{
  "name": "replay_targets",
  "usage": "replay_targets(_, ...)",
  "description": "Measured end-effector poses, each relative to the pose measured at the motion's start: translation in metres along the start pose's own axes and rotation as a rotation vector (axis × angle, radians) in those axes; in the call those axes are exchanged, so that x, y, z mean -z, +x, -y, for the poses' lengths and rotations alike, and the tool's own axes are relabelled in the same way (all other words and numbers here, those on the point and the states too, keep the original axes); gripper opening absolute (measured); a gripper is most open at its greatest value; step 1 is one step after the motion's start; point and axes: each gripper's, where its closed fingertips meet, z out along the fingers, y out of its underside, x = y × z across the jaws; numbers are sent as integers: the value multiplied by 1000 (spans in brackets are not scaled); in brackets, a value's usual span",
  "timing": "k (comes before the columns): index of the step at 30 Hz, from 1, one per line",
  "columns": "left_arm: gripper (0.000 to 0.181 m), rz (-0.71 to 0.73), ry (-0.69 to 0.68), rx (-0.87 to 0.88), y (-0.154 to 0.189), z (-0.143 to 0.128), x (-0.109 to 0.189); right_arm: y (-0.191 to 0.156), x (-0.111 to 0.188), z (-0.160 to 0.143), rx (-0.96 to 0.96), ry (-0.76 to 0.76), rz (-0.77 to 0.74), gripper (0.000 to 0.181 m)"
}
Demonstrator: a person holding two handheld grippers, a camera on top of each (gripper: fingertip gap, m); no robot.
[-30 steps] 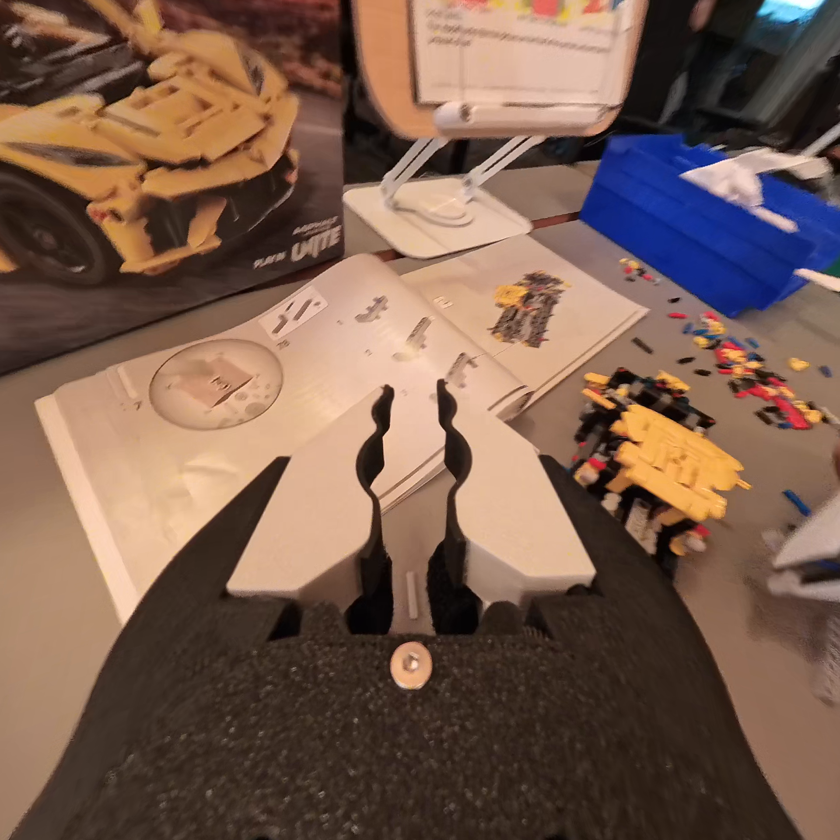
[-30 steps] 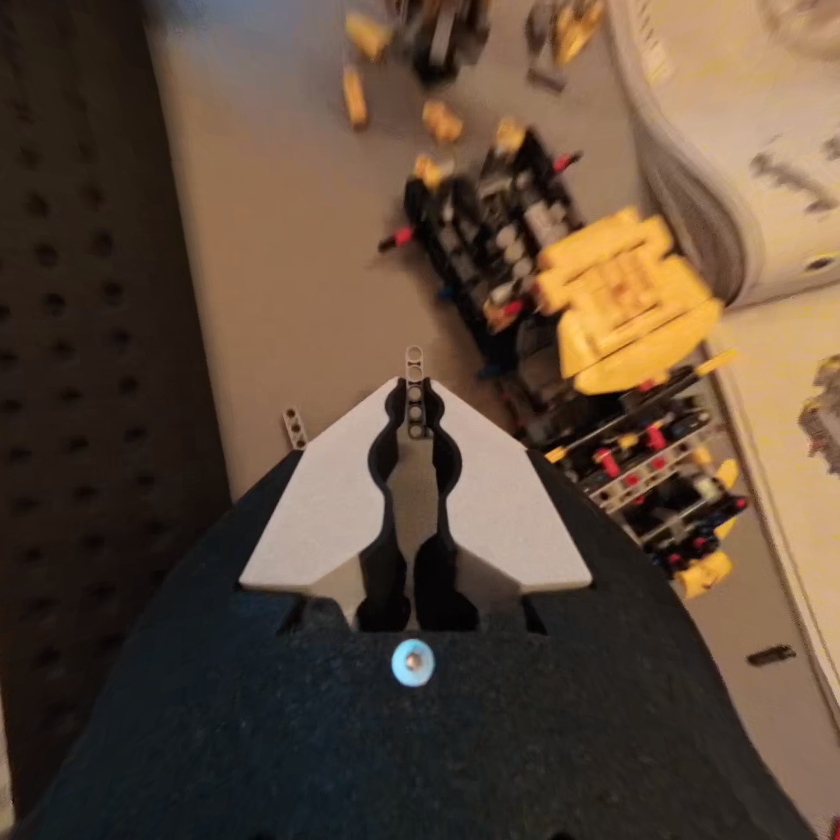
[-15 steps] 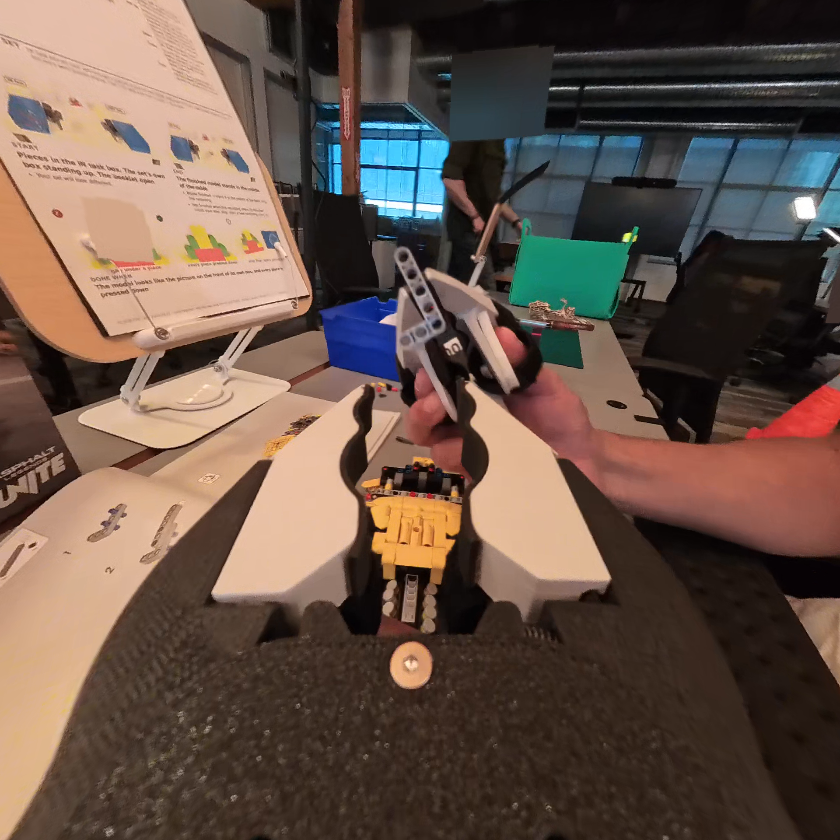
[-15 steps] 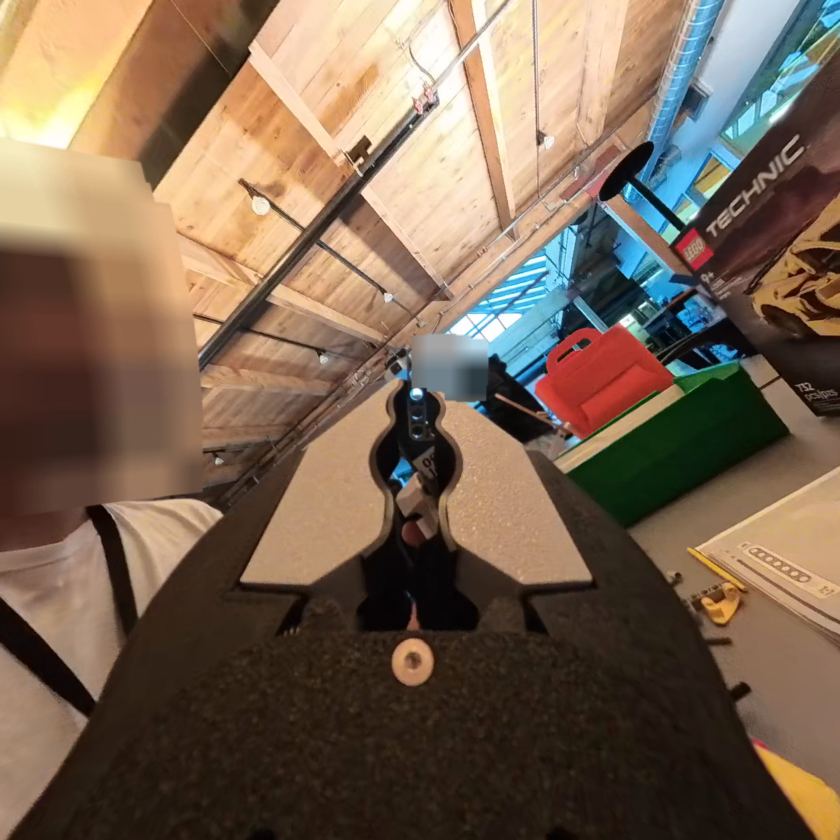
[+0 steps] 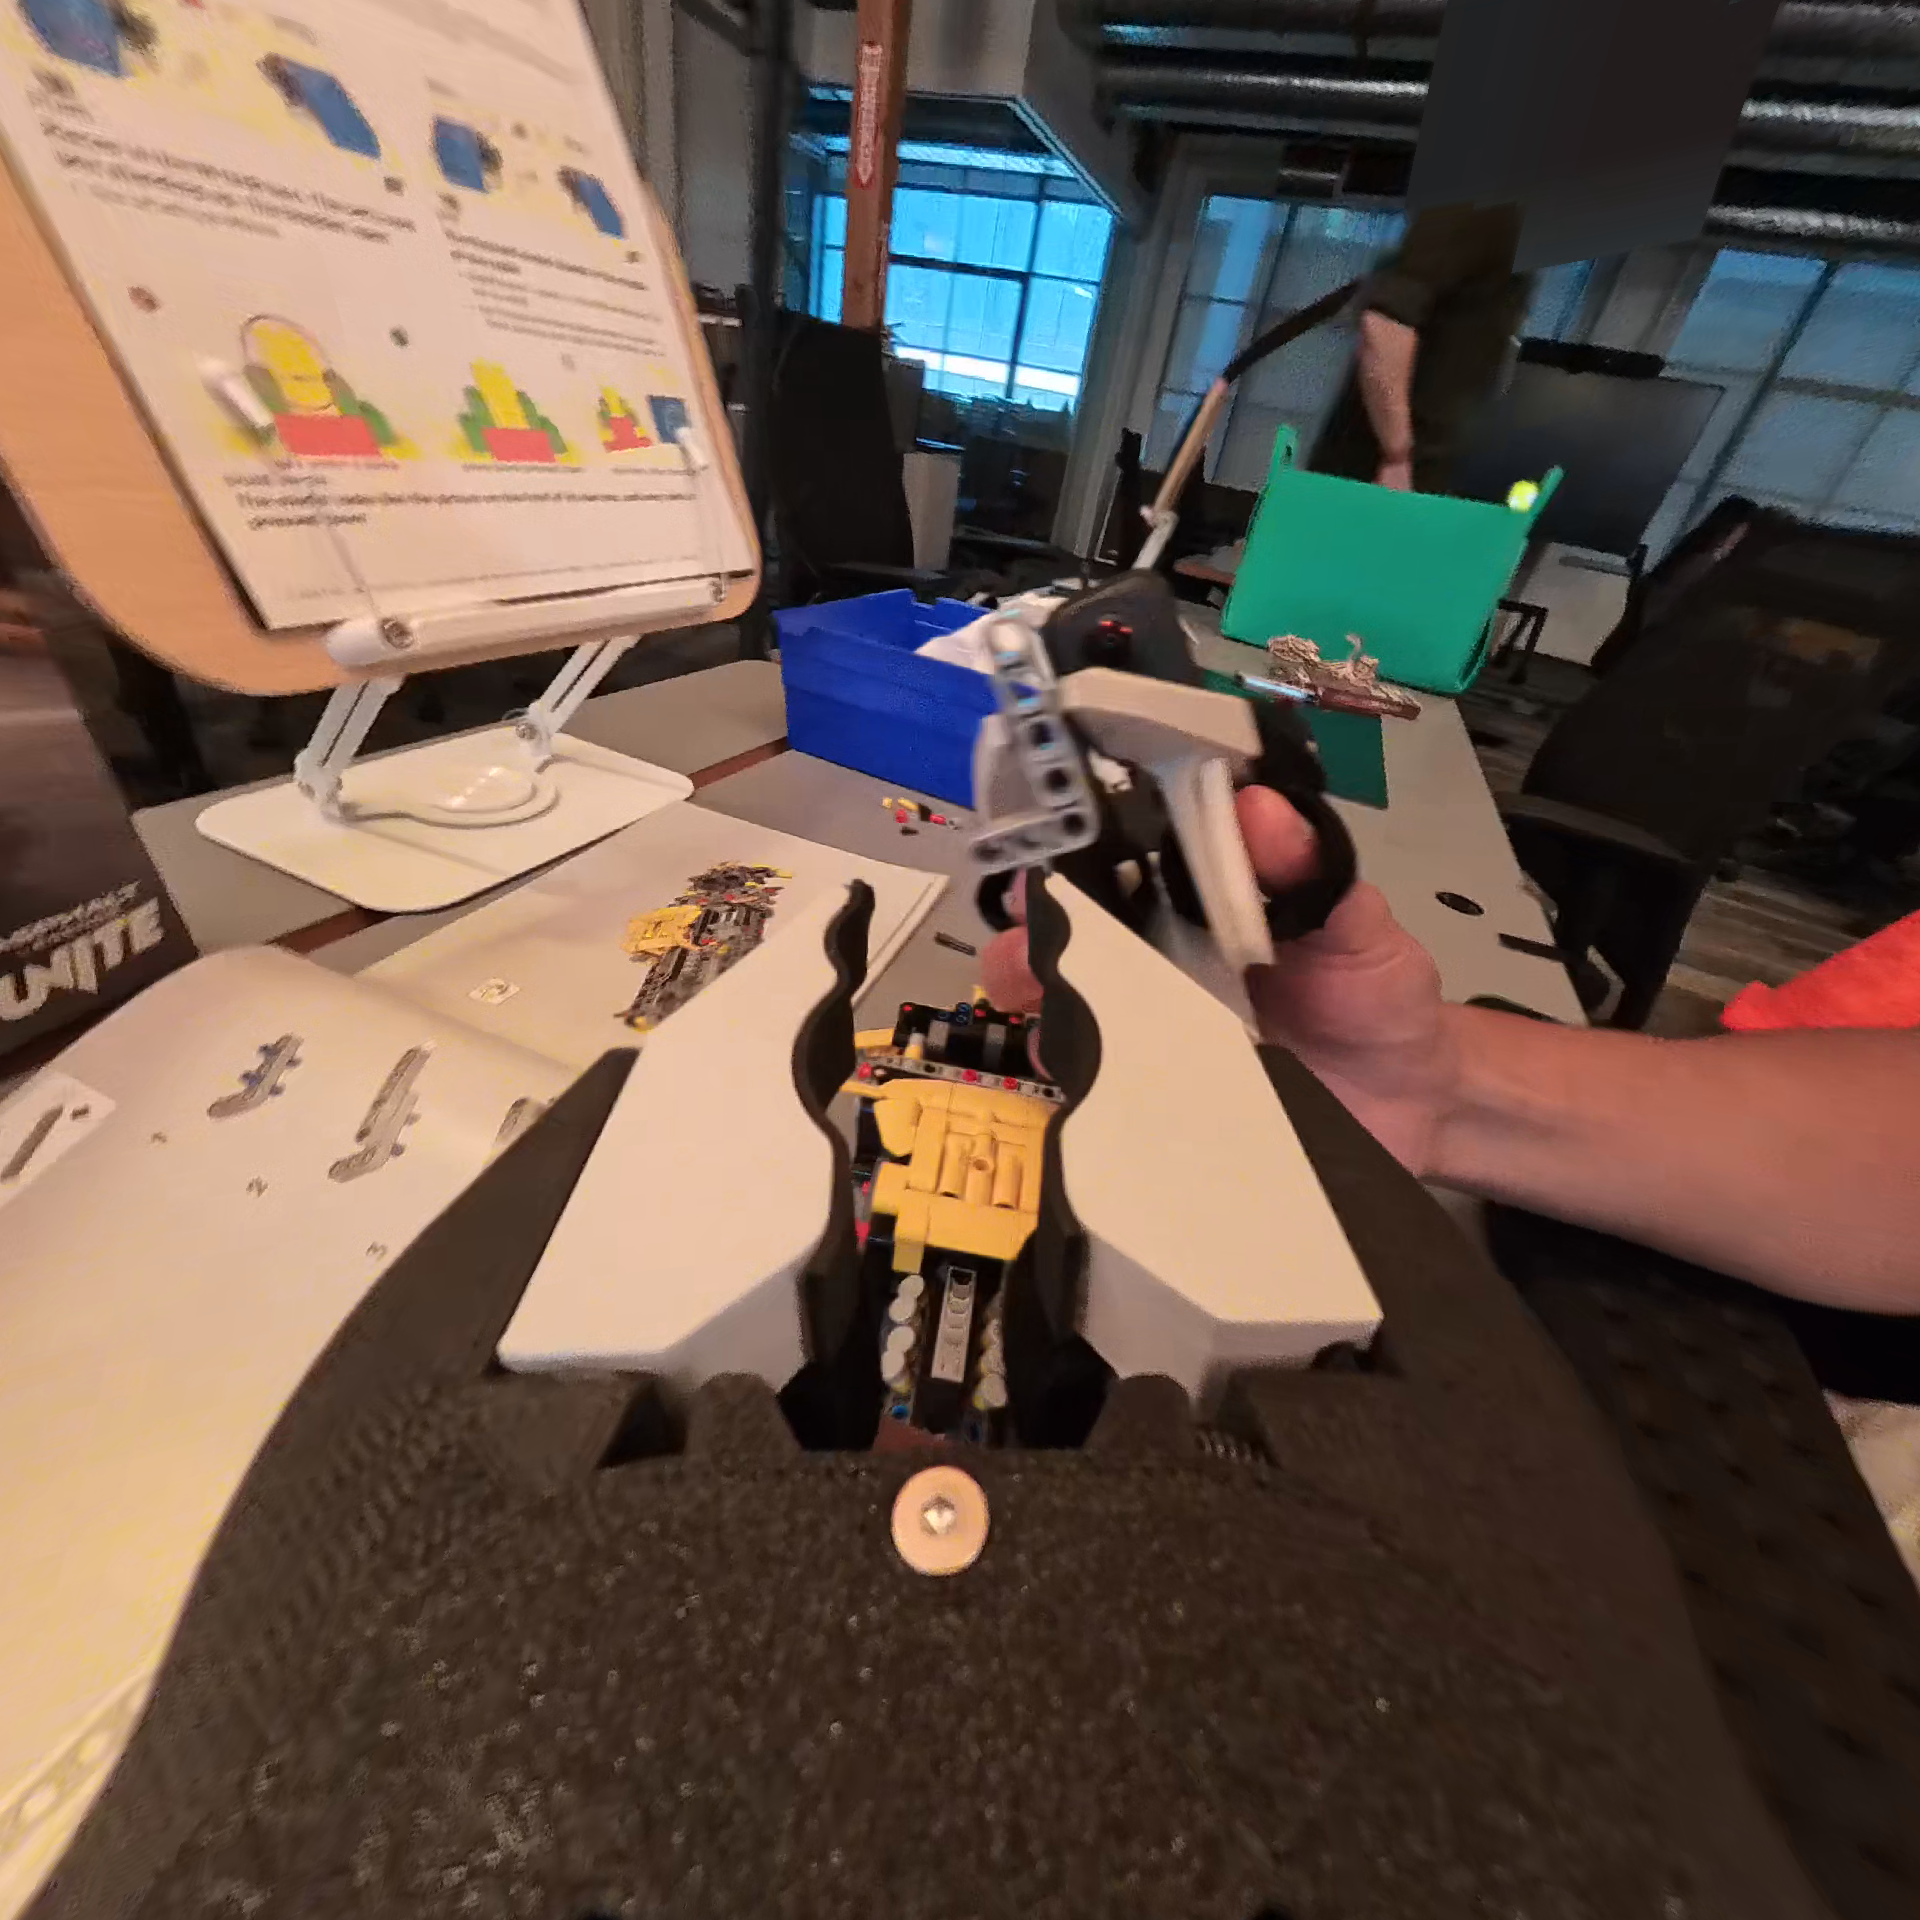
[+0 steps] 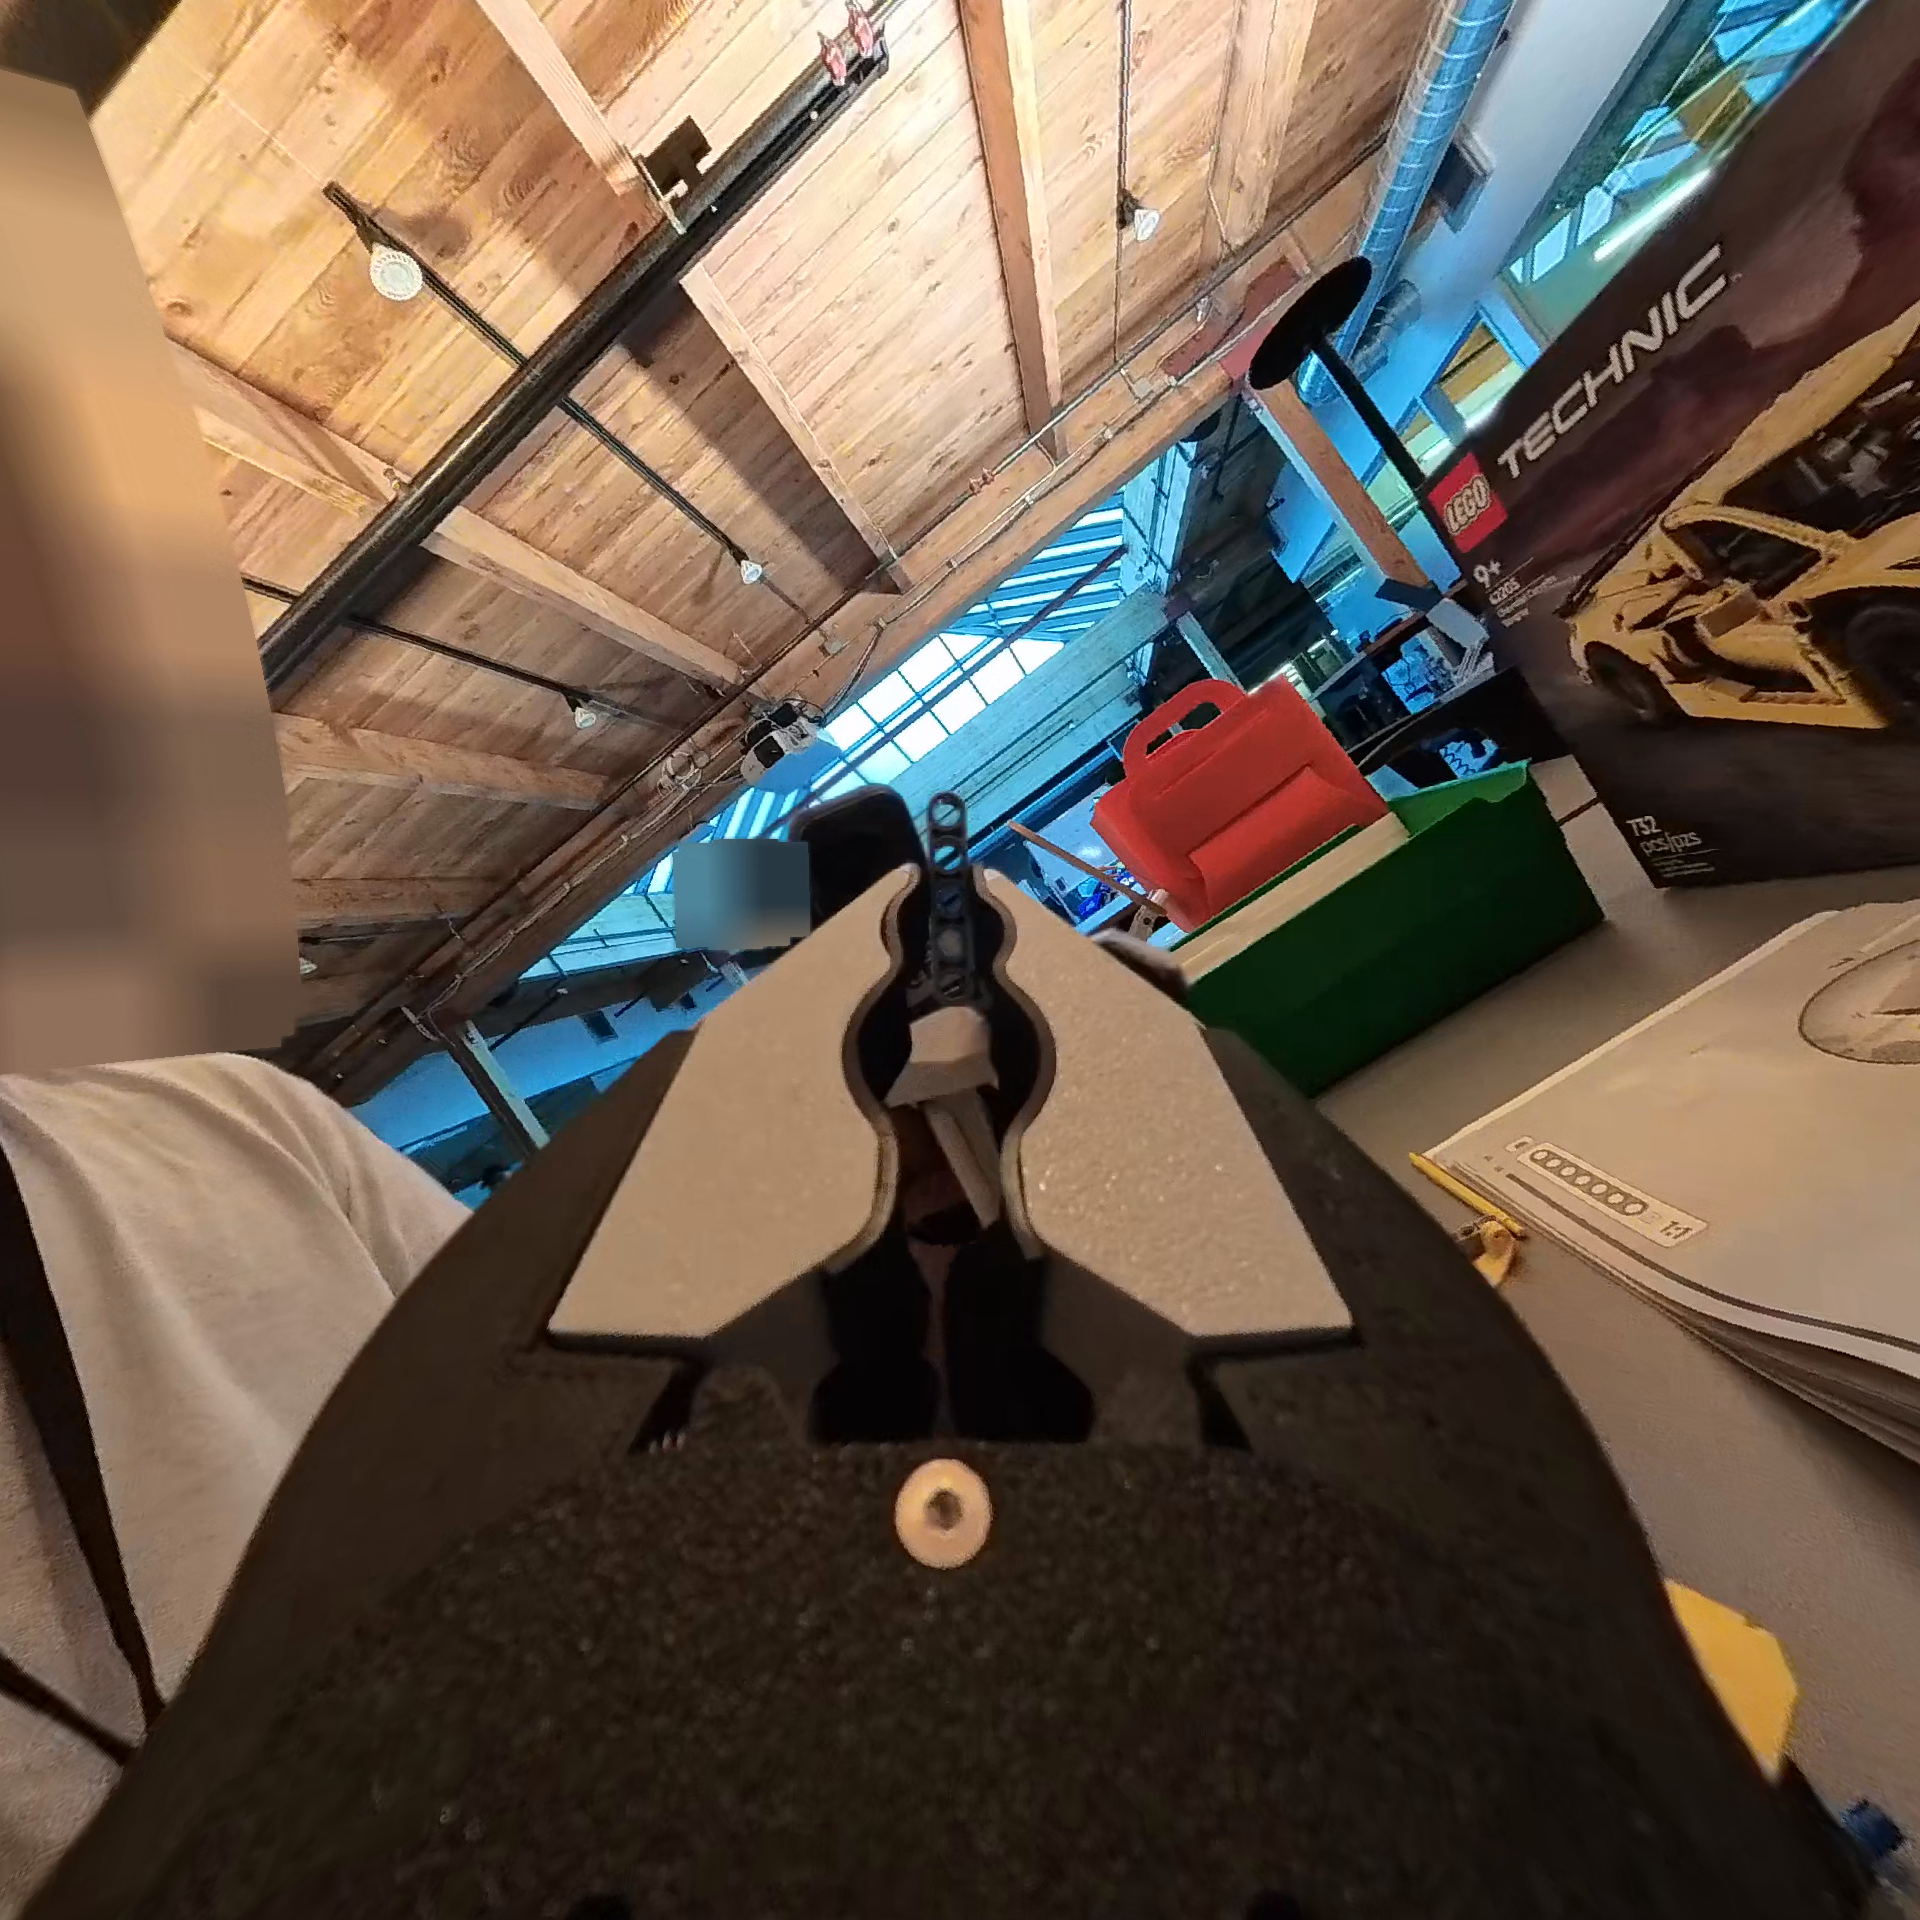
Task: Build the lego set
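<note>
Both tongs are up off the table, facing each other. The right tongs [image 6: 948,904] are pinched down on a thin grey beam [image 6: 950,904], a strip with a row of holes. Its long axis runs straight out along the fingers, far end poking past the tips, toward the ceiling in that view. In the left wrist view the same right tongs [image 5: 1023,769] sit just above and beyond the left tips, held by a hand [image 5: 1340,997], and the beam [image 5: 1029,758] stands roughly upright, tilted a bit.

The left tongs [image 5: 945,925] are spread partway, and the car build [image 5: 961,1153], black frame with a yellow panel on top, sits in the gap between the fingers. It runs lengthwise along them, yellow part nearer the camera, black end toward the tips. Can't tell whether the fingers actually grip it or whether it just lies below them.

Left of the left tongs there's the open manual [image 5: 312,1101], beyond it a sheet on a stand [image 5: 364,312], and a blue bin [image 5: 873,696] straight ahead.
</note>
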Motion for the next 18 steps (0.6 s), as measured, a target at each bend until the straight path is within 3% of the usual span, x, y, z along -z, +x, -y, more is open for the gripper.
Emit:
replay_targets(4,30,-24,55,115,-11,8,10,-1,6,7,32,11,-16,6)
replay_targets(9,30,-179,-65,132,26,-16,-10,2,-2,5,-3,22,-6,6)
replay_targets(13,23,-130,10,160,16,-2,-8,1,-7,-5,44,-33,-31,6)
replay_targets(18,10,-141,98,201,9,14,6,0,1,3,60,-15,-31,6)
